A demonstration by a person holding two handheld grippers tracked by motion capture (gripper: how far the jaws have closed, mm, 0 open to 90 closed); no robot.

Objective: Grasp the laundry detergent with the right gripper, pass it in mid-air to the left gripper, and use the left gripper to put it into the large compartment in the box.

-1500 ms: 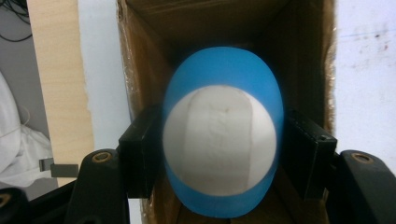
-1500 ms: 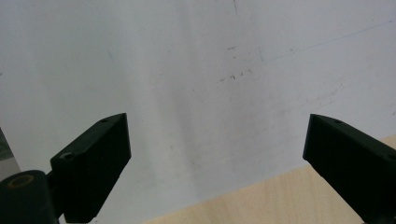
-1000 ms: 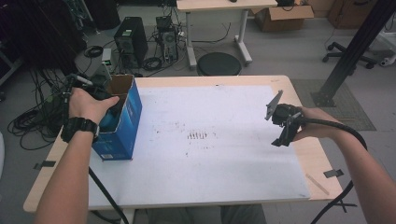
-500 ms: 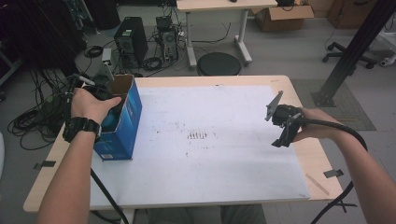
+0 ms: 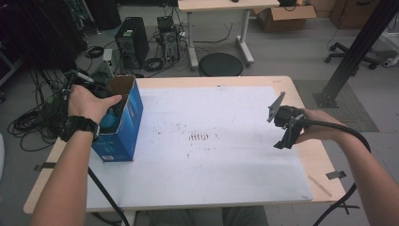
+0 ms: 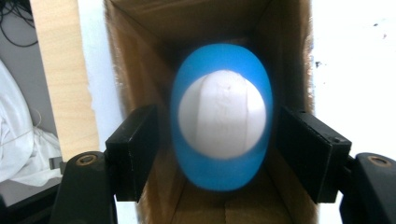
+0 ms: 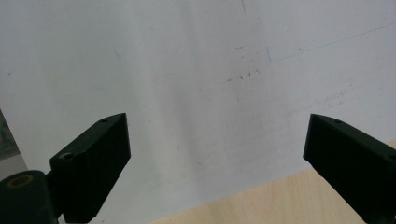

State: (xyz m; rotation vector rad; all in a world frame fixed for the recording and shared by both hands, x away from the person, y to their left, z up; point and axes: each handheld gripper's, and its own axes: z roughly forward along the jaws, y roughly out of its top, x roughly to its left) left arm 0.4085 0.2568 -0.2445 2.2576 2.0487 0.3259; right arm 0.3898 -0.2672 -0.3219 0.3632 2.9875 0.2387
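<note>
Left gripper [image 6: 219, 158]: we see its jaws open, apart from a blue and white object [image 6: 222, 116] between them, inside the open blue box [image 5: 123, 123] at the table's [image 5: 226, 81] left edge | Right gripper [image 7: 219, 154]: jaws spread wide, holding nothing, above the white sheet [image 5: 221, 165] near the right edge.

A light wooden counter [image 5: 308, 160] under a white sheet [image 5: 211, 141] stands on grey floor [image 5: 291, 52]. Beyond it sit a round black stool [image 5: 220, 65], two computer towers [image 5: 132, 43], tangled cables [image 5: 33, 122], a second table [image 5: 221, 5], a cardboard box [image 5: 287, 16] and an office chair [image 5: 346, 49].
</note>
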